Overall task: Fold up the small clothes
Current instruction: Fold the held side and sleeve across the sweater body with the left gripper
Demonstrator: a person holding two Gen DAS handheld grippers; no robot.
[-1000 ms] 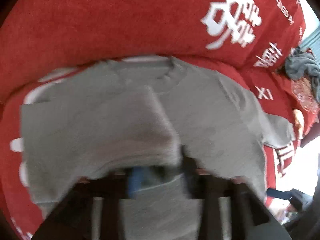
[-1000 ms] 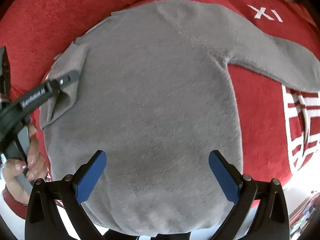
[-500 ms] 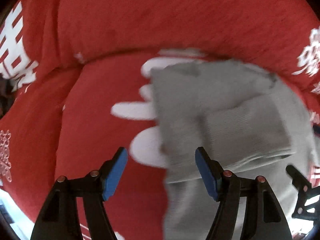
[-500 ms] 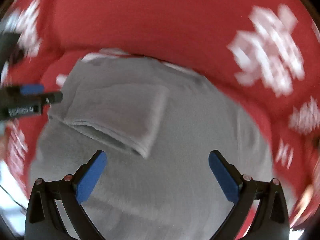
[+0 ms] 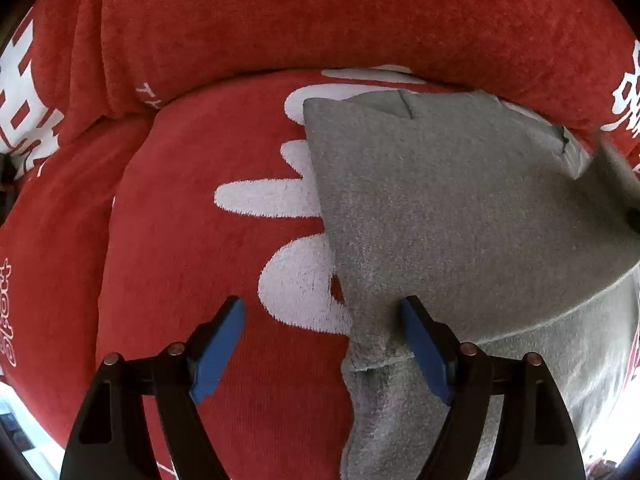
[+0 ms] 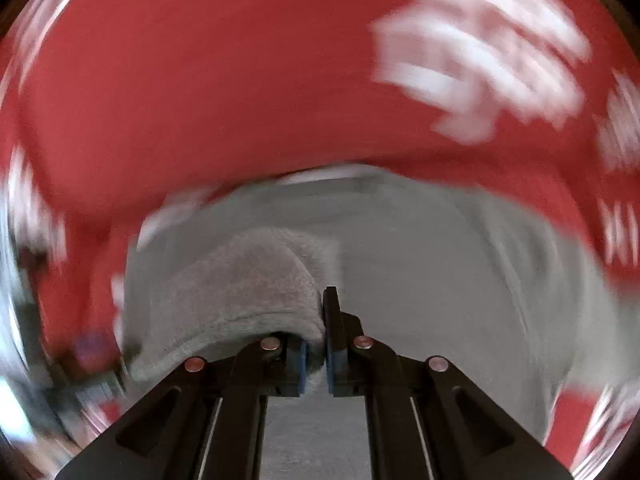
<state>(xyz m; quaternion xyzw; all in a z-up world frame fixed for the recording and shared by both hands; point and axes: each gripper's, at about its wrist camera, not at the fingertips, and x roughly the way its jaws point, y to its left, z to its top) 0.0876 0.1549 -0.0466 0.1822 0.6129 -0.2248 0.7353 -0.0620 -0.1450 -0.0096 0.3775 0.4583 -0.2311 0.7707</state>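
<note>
A grey knit sweater (image 5: 460, 216) lies on a red plush sofa cover with white lettering (image 5: 180, 260), its left edge bordering bare red fabric. The left gripper (image 5: 324, 340) is opening, empty, straddling that edge. The right gripper (image 6: 316, 354) pinches a sweater fold; its view is blurred.
</note>
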